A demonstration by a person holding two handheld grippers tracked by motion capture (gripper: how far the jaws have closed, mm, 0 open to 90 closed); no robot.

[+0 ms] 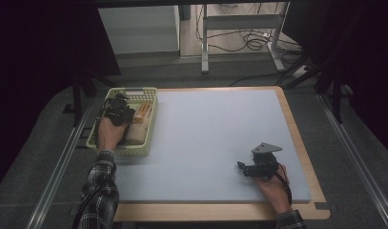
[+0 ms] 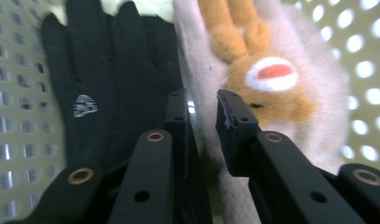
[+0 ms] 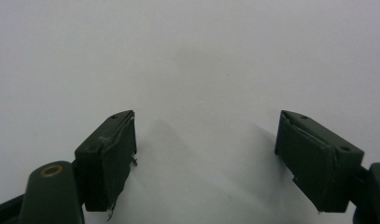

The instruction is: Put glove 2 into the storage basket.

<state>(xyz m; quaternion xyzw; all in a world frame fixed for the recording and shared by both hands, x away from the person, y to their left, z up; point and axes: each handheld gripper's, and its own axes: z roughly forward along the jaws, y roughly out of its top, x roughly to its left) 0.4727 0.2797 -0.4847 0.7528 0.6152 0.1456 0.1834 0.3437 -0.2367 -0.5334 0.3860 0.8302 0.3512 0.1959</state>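
**A:** So where's everything sitting right now? The left hand-held gripper point(image 1: 118, 110) is seen lowered into the pale green basket point(image 1: 150, 121) at the desk's point(image 1: 215, 138) far left corner, right?

**B:** Yep. In the left gripper view the jaws are pulled nearly together, and a fold of the beige plush toy point(image 2: 309, 93) is pinched between the pads, so it's clenched on the toy. The orange face and paws of the toy are seen just past the jaws, to their right.

**A:** And the dark thing next to it?

**B:** A black glove point(image 2: 108, 84) is laid flat in the basket just beside the toy, to the left of the jaws in that view, touching the toy along its edge. The perforated basket wall is seen on both sides.

**A:** Right side?

**B:** The right hand-held gripper point(image 1: 241, 167) is held low over the bare blue desk surface near the near right corner, well apart from the basket. Its jaws are spread wide, released, with nothing gripped between them.
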